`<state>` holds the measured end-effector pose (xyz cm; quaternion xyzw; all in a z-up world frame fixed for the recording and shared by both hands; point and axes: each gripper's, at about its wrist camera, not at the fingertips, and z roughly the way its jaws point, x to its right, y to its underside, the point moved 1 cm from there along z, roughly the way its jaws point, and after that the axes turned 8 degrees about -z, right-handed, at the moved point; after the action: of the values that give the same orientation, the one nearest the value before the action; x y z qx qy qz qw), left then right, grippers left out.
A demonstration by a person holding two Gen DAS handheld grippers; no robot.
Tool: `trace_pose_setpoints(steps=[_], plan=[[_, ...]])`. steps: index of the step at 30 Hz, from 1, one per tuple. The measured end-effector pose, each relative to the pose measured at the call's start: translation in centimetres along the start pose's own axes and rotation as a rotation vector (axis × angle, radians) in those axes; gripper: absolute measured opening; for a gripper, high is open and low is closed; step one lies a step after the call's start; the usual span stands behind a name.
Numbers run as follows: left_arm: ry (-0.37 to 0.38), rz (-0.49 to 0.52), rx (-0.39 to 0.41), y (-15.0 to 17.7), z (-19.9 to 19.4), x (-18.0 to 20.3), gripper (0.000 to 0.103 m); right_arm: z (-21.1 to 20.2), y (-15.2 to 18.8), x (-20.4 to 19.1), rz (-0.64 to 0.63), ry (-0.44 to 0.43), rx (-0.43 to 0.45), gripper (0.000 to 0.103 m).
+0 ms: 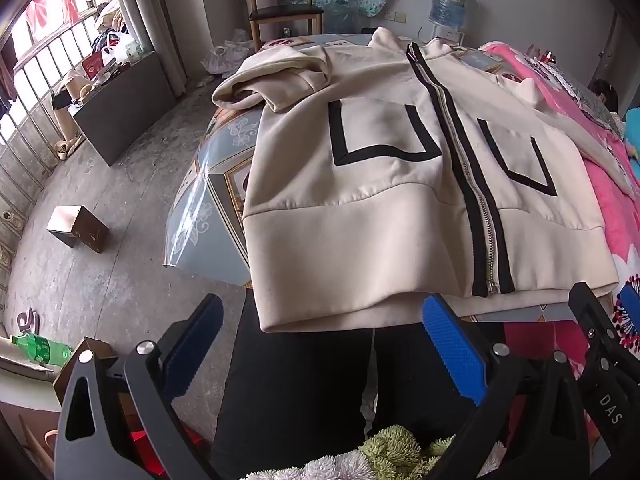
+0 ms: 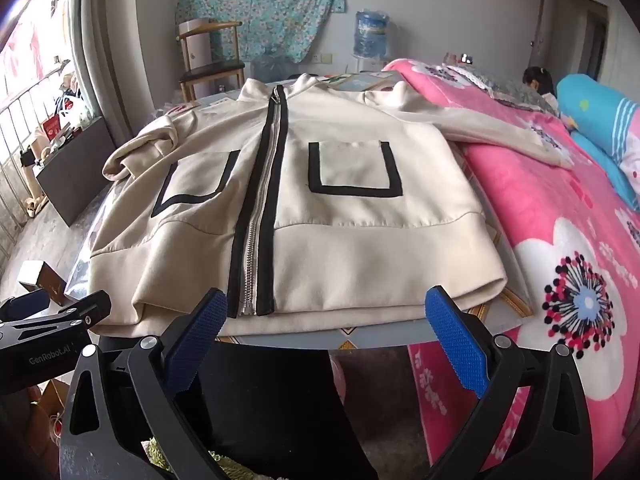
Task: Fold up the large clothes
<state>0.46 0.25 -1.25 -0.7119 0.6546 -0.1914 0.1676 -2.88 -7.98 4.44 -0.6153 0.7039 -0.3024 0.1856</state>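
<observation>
Your cream zip jacket [image 2: 320, 208] lies face up on the tabletop [image 1: 208, 208], zipped, collar at the far side and hem toward you, with the hem hanging a little over the near edge. Both tools are empty: the left hand-held gripper [image 1: 324, 344] and the right hand-held gripper [image 2: 324, 332] hang just short of that hem with their jaws spread as wide as they go, nothing between the pads. From here the main risk, as I judge it, is the overhang: if you pinch only the top layer of the hem, the back panel can stay behind and the fold comes out skewed. The sleeve on your left [image 1: 272, 84] is bunched in a heap near the shoulder, so folding over it would likely trap a lump. The other sleeve [image 2: 500, 132] trails off the tabletop onto the pink blanket [image 2: 560, 208]; the plush cloth could drag on it and pull the body crooked. The plastic cover on the tabletop looks slick, so a hard tug may slide the whole garment toward you and off the edge. The zipper [image 2: 260, 216] is a stiff ridge that may resist a crease along it.
</observation>
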Motion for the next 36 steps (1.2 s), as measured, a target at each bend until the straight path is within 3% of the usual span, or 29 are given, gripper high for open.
trace_pose_setpoints(steps=[36], plan=[[-0.004, -0.007, 0.007, 0.02, 0.03, -0.20, 0.098, -0.10, -0.05, -0.26, -0.003, -0.001, -0.001, 0.096]])
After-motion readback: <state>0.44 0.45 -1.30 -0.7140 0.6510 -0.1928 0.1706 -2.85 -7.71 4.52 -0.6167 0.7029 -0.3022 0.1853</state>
